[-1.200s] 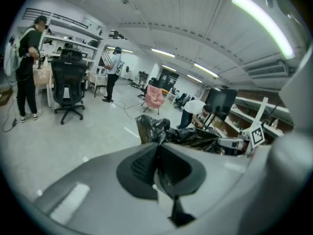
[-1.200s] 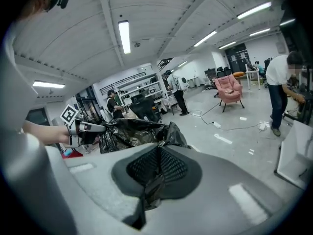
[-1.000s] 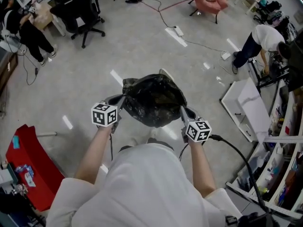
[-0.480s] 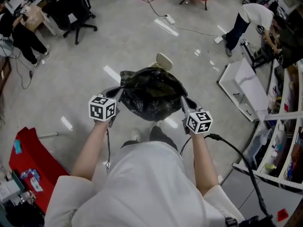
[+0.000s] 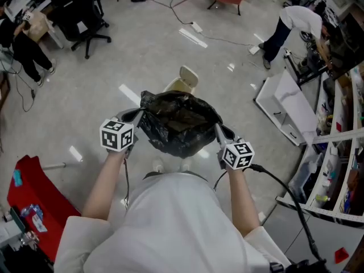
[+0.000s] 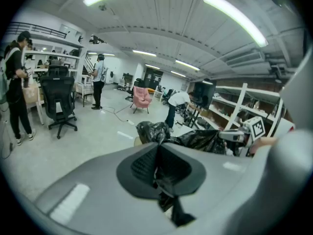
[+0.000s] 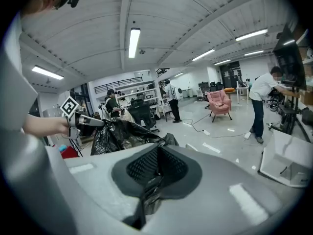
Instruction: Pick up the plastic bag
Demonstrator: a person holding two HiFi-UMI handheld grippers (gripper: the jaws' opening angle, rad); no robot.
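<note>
Black, limp film: the bag (image 5: 179,124) hangs above the floor (image 5: 85,78), the left gripper (image 5: 135,116) clamped on its left rim and the right gripper (image 5: 219,132) on its right rim. It is likely light, slippery and tearable, so bunched rim holds best.

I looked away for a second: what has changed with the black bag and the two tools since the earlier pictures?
Nothing was taken hold of or let go. The beige bin beyond the plastic bag shows more now, and the room has drifted up and left, so the person seems to have shifted slightly. Unchanged: the left tool and right tool stay shut on the bag's edges, it hanging between them.
</note>
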